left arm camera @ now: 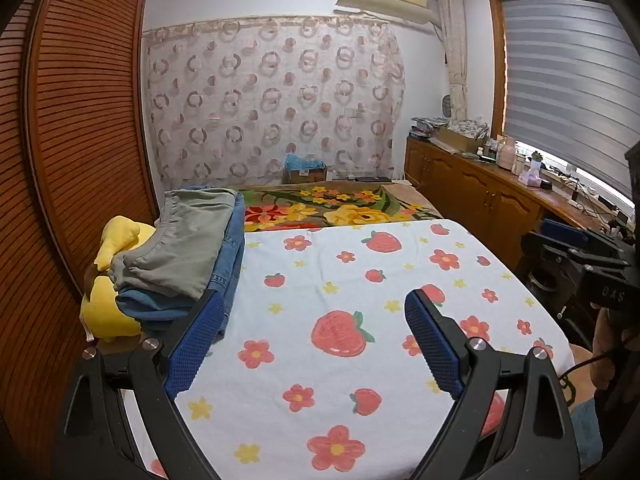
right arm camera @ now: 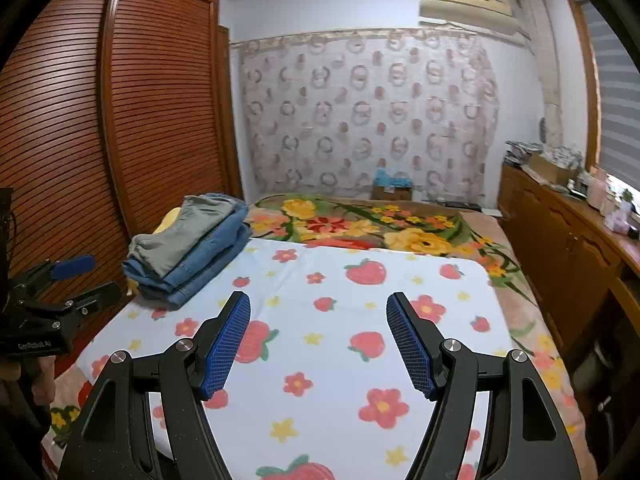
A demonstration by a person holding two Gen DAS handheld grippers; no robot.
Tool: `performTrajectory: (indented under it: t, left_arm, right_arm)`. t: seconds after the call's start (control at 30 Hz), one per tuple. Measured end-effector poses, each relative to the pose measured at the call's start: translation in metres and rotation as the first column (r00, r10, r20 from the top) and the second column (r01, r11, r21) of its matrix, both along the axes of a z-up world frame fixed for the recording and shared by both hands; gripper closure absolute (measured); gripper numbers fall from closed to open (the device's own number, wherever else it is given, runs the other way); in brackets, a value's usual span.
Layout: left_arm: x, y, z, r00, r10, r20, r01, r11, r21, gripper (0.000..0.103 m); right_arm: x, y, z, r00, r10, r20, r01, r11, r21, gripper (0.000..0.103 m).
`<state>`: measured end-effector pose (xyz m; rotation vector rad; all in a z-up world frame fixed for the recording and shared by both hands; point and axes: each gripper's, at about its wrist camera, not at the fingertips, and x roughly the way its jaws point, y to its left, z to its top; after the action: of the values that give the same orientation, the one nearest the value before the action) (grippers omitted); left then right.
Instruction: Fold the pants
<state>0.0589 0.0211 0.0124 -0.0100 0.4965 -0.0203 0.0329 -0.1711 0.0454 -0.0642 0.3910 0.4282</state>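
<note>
A stack of folded pants lies at the left edge of the bed: grey-green pants (left arm camera: 188, 240) (right arm camera: 180, 236) on top of blue jeans (left arm camera: 230, 248) (right arm camera: 204, 264). My left gripper (left arm camera: 314, 308) hovers open over the strawberry-print towel (left arm camera: 360, 280), with its left fingertip close beside the stack. My right gripper (right arm camera: 318, 308) is open too, above the same towel (right arm camera: 340, 360), with nothing between its blue pads. The left gripper (right arm camera: 60, 280) also shows at the left edge of the right wrist view, and the right gripper (left arm camera: 580, 252) at the right edge of the left wrist view.
A yellow plush toy (left arm camera: 106, 308) sits left of the stack against the slatted wooden wardrobe (left arm camera: 72, 140). A floral blanket (left arm camera: 340, 204) covers the far half of the bed. A wooden sideboard (left arm camera: 480, 192) with clutter runs along the right under the window.
</note>
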Motion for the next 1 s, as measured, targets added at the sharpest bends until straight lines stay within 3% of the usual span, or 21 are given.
performTrajectory:
  t: [0.37,1.0]
  left_arm:
    - [-0.015,-0.009,0.02,0.999,0.007,0.046,-0.007,1.0,-0.003,0.011]
    - [-0.024,-0.004,0.026,0.999,0.012,0.053,-0.012,1.0,-0.007,0.011]
  right_arm:
    - [-0.03,0.003,0.012,0.994,-0.094,0.048,0.092,0.995,0.04,0.03]
    - [-0.038,0.013,0.001,0.993,-0.102,0.058,0.1,0.994,0.038,0.03]
